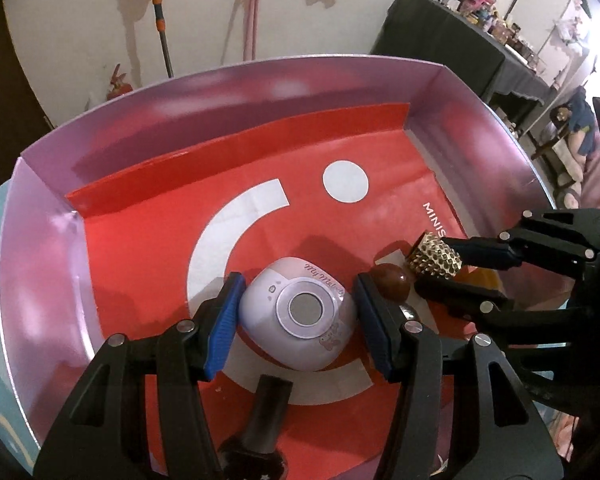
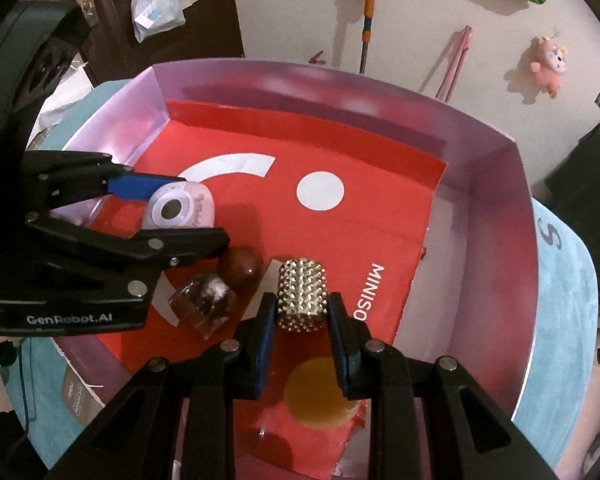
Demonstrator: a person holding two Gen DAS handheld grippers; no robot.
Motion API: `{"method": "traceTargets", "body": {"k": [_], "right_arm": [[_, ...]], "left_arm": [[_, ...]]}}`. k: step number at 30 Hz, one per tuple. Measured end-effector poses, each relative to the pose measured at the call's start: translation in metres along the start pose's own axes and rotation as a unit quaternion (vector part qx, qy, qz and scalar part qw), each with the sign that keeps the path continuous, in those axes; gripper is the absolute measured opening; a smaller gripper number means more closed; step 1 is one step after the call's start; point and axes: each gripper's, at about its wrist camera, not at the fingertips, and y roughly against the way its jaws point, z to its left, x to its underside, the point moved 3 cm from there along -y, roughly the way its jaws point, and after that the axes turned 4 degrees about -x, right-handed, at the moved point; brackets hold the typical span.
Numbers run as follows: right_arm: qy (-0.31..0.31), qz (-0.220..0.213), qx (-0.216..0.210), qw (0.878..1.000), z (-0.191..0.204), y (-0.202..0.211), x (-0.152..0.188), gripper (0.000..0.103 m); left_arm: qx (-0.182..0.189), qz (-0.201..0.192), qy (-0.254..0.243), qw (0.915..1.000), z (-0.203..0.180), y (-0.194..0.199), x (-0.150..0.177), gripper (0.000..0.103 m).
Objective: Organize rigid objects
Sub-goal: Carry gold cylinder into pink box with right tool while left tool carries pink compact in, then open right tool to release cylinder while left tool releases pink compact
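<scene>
Left wrist view: left gripper (image 1: 296,312) pinching pale pink rounded toy camera (image 1: 298,312), low over red paper liner (image 1: 140,240) inside pink-walled cardboard box (image 1: 260,92). Brown glossy ball (image 1: 392,282) just beside right pad.

Right wrist view: right gripper (image 2: 302,328) clamped on gold studded cylinder (image 2: 303,298), above liner, yellow disc (image 2: 320,396) below. Dark faceted glass bottle (image 2: 204,304) nearby.

Step, by my read: placing both into box. Next: lower to floor, clear of neighbours, then release.

The red paper liner (image 2: 380,216) lying in the box says "MINISO" in white, the left gripper (image 2: 188,208) has "GenRobot.AI" on its black body, and the little pink gadget (image 1: 300,312) reads "My Mel…" in script.
</scene>
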Motion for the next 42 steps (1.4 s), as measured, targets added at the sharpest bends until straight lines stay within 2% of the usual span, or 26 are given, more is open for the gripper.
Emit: {"method": "traceTargets", "body": {"k": [19, 30, 31, 33, 37, 42], "right_arm": [[0.005, 0.008, 0.003, 1.000, 0.002, -0.005, -0.002, 0.029], [0.007, 0.008, 0.003, 1.000, 0.004, -0.005, -0.002, 0.036], [0.007, 0.007, 0.002, 1.000, 0.004, -0.004, -0.002, 0.036], [0.006, 0.006, 0.003, 1.000, 0.005, -0.003, -0.002, 0.039], [0.005, 0.001, 0.003, 1.000, 0.004, 0.003, -0.002, 0.044], [-0.001, -0.012, 0.006, 1.000, 0.002, 0.016, 0.000, 0.046]], "left_arm": [[0.002, -0.005, 0.007, 1.0000, 0.005, 0.001, 0.000, 0.054], [0.008, -0.007, 0.019, 0.9998, 0.012, 0.003, 0.001, 0.058], [0.007, -0.008, 0.019, 0.9998, 0.011, 0.004, 0.001, 0.060], [0.002, -0.010, 0.021, 0.9997, 0.013, 0.005, 0.001, 0.069], [0.000, -0.013, 0.032, 0.9994, 0.013, 0.012, 0.002, 0.069], [-0.007, -0.027, 0.035, 0.9990, 0.012, 0.029, 0.006, 0.069]]}}
